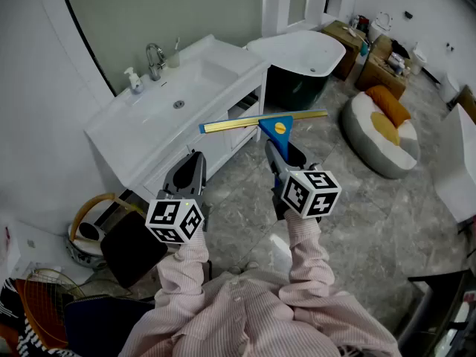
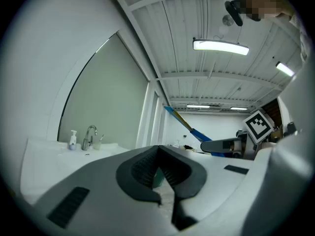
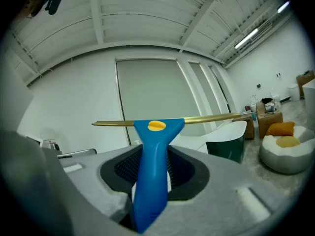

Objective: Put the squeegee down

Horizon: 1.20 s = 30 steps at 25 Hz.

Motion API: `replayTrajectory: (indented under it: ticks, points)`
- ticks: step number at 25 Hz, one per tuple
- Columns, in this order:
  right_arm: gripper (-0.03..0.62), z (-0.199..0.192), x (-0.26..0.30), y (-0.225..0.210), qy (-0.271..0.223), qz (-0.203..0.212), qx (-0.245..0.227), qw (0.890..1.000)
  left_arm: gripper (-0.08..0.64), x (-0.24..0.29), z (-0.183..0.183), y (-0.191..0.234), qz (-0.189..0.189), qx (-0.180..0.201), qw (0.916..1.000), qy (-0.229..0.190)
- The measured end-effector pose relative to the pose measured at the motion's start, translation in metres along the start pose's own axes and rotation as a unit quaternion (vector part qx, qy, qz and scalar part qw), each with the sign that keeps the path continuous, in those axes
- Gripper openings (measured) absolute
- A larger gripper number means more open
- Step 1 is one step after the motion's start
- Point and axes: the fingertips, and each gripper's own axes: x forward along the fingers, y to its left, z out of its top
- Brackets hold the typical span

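Looking down from the head view, the squeegee (image 1: 264, 123) hung in the air at frame centre with its brass-coloured blade bar level and crosswise. It sat in front of the white vanity (image 1: 123, 125) at upper left and over the grey floor (image 1: 349, 222). The right gripper (image 1: 279, 149) gripped its blue handle, while the left gripper (image 1: 195, 162) waited at lower left, apart from the tool. Doing this step well likely meant carrying the tool over the bare counter beside the basin (image 1: 186, 80), lowering until blade and handle rested flat, and only then easing the jaws apart; a release from mid-air risked a bounce off the edge. In the left gripper view, the jaws were closed together on nothing, and the squeegee showed as a slanted bar right of centre, well clear. In the right gripper view, the handle stood upright at lower centre, pinched between both pads, with the blade bar lying straight across above, so the hold looked square enough for a level set-down.
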Motion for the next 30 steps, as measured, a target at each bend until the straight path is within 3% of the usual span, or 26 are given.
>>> replayTrajectory:
  ticks: [12,23,30]
  points:
    - [0.133,0.002,0.004,-0.032,0.002,0.008,0.013,1.000,0.002,0.029,-0.012,-0.027,-0.011,0.009,0.9999,0.009]
    - [0.133,-0.005,0.033,-0.064,0.013,0.004,0.034,0.999,0.002,0.069,-0.026,-0.020,-0.018,0.000,0.9995,0.025]
    - [0.133,-0.008,0.084,-0.086,0.026,0.004,0.032,0.999,0.002,0.118,-0.033,0.010,-0.017,-0.011,0.9995,0.026]
